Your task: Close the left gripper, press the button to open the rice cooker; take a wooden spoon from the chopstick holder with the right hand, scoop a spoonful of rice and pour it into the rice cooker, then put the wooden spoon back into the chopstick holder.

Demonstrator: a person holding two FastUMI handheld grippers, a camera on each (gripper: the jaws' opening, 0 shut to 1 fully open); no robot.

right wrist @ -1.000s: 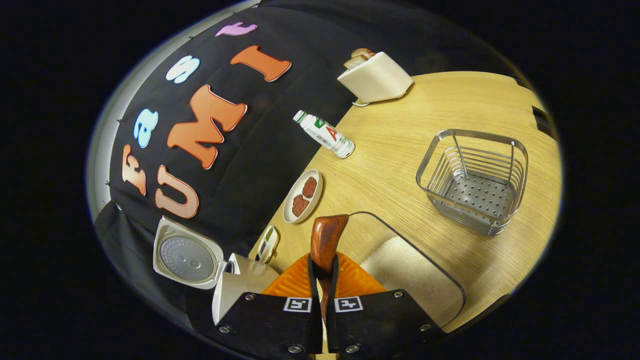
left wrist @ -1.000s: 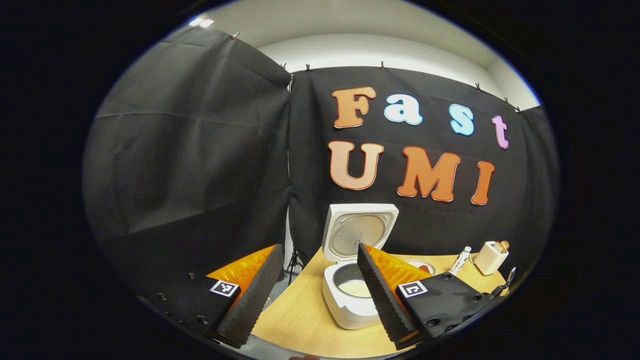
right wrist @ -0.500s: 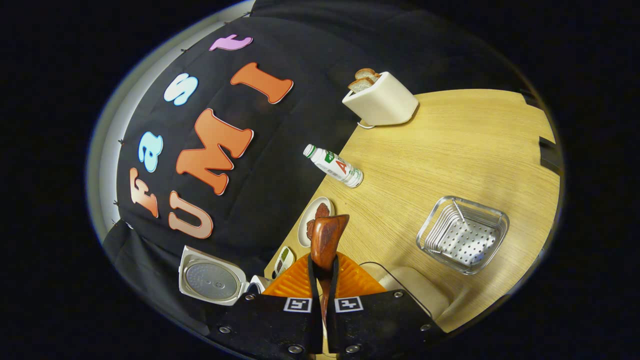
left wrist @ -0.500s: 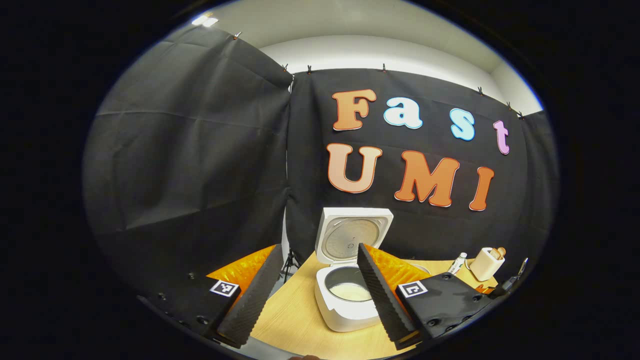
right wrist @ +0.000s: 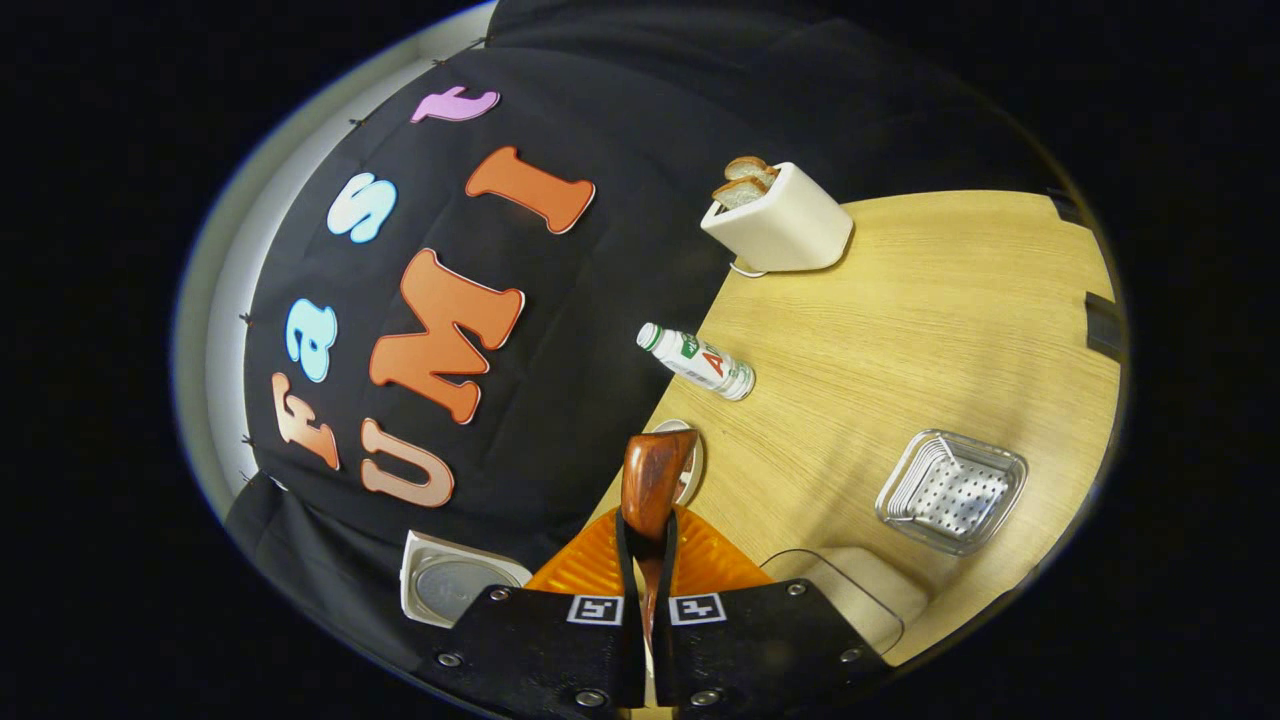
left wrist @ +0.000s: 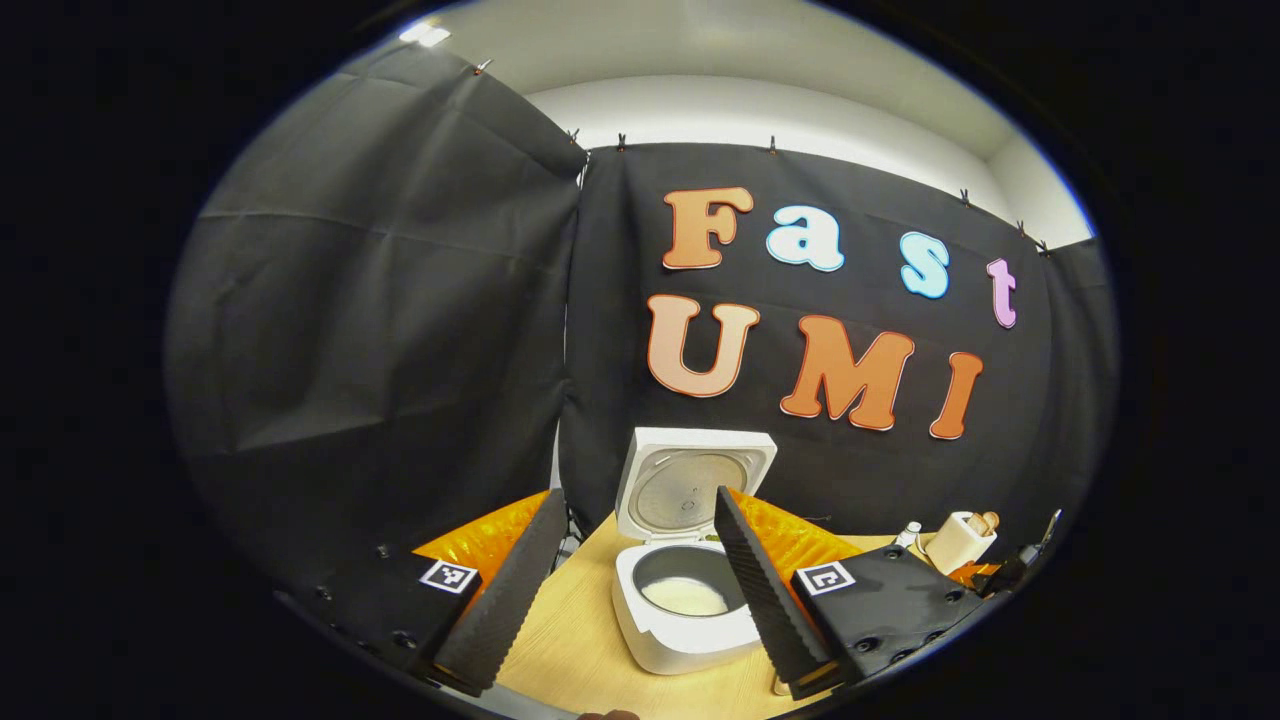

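In the left gripper view, the left gripper (left wrist: 632, 560) hangs spread wide and empty over the wooden worktop (left wrist: 570, 660); between its fingers stands the white rice cooker (left wrist: 680, 610), lid upright, rice visible in its pot. In the right gripper view, the right gripper (right wrist: 647, 530) pinches the wooden spoon (right wrist: 652, 485) by its handle, bowl end pointing forward; the metal chopstick holder (right wrist: 950, 490) sits well apart at right; a toaster (right wrist: 780, 225) and a bottle (right wrist: 698, 362) stand along the worktop's back edge.
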